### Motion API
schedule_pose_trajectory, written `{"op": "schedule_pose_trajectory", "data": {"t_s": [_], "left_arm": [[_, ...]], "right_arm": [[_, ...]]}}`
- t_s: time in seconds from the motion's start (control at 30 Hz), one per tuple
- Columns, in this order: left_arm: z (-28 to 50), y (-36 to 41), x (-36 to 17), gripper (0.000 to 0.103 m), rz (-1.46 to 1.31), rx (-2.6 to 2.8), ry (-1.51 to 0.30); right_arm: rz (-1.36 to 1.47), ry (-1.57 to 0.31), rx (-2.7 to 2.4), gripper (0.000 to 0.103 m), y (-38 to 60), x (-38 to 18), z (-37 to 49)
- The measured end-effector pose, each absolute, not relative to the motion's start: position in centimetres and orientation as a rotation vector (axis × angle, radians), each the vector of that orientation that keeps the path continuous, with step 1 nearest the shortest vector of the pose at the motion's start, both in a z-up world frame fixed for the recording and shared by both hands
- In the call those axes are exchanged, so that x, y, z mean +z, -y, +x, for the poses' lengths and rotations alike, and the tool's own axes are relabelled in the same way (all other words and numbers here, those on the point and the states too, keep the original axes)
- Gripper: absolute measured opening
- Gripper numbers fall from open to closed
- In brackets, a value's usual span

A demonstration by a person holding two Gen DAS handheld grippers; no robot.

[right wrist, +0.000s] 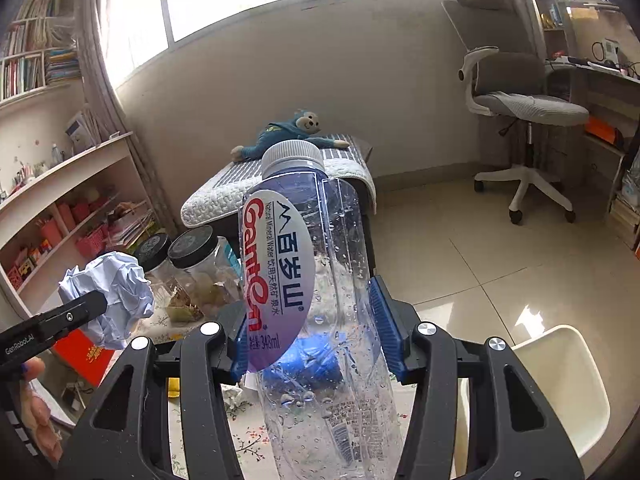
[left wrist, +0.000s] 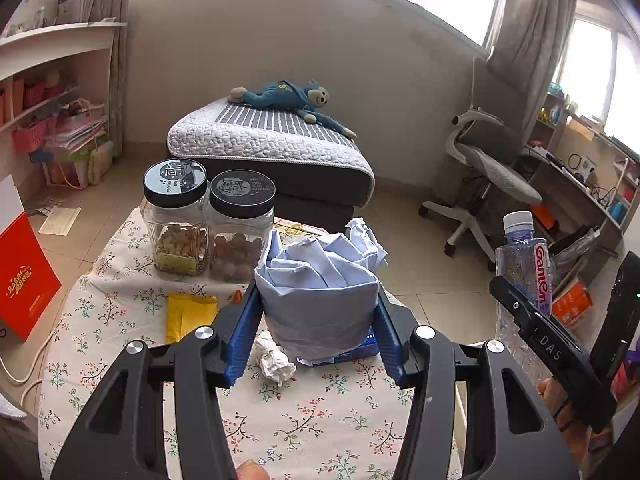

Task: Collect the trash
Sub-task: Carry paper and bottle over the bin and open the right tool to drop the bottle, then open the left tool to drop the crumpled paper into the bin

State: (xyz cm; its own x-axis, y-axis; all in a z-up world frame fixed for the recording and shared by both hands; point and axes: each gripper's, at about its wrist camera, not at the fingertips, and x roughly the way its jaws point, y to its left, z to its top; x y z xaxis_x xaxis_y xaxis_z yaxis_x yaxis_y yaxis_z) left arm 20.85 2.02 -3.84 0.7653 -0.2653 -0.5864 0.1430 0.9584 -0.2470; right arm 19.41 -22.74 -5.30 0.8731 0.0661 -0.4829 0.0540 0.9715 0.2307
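**Both loads up, no bin in sight: carry steady and look before letting go**

The left gripper is clamped on a crumpled wad of pale blue paper, its blue pads pressing the wad from 9 and 3 o'clock. The wad sits clear above the floral tablecloth. The right gripper is closed on an empty clear water bottle, pads squeezing its middle, white cap up at 12 o'clock, droplets on the inside wall.

Still on the cloth, by my reading of the left wrist view: a small white tissue ball at 7 o'clock just below the wad, a yellow packet at 9 o'clock, and a blue pack partly hidden under the wad. The 2 black-lidded jars at 11 o'clock look like food storage, not trash.

How to do this carry well, as I judge it:

- Keep both grips as they are. The paper compresses and could slip if eased; the thin bottle may buckle or squirt out if squeezed harder.
- No bin shows in either view, so swing the cameras to find it before releasing anything.
- Keep the 2 loads apart while moving; the bottle already sits at 3 o'clock near the left tool.
- Clear the jars when turning away.
- Drop 1 item at a time, low over the opening.
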Motion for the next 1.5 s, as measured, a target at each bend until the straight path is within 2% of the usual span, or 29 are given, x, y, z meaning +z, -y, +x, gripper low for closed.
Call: {"op": "schedule_pose_trajectory", "data": {"t_s": [0.23, 0.6, 0.67, 0.7, 0.73, 0.9, 1.03, 1.5], "left_arm": [[20.3, 1.7, -3.9, 0.052, -0.166, -0.284, -0.665], [19.4, 9.9, -4.8, 0.052, -0.112, -0.414, -0.7], [19.1, 11.7, -4.9, 0.052, -0.093, -0.437, -0.704], [19.0, 12.5, -4.9, 0.052, -0.086, -0.45, -0.706], [19.0, 13.4, -5.0, 0.052, -0.079, -0.463, -0.709], [18.7, 18.0, -5.2, 0.052, -0.064, -0.53, -0.728], [18.2, 21.7, -5.7, 0.052, -0.043, -0.581, -0.743], [17.1, 30.9, -6.2, 0.053, 0.014, -0.684, -0.768]], "right_arm": [[0.277, -0.499, -0.13, 0.049, 28.2, -5.4, 17.4], [0.314, -0.58, -0.307, 0.049, 35.9, -7.9, 14.8], [0.31, -0.583, -0.339, 0.055, 36.8, -8.1, 14.3], [0.306, -0.574, -0.36, 0.067, 37.4, -8.0, 13.9], [0.302, -0.561, -0.378, 0.074, 37.8, -7.9, 13.5], [0.259, -0.498, -0.493, 0.09, 39.9, -7.0, 11.2], [0.253, -0.462, -0.571, 0.095, 41.6, -6.5, 9.7], [0.309, -0.382, -0.778, 0.096, 46.5, -5.8, 5.6]]}}
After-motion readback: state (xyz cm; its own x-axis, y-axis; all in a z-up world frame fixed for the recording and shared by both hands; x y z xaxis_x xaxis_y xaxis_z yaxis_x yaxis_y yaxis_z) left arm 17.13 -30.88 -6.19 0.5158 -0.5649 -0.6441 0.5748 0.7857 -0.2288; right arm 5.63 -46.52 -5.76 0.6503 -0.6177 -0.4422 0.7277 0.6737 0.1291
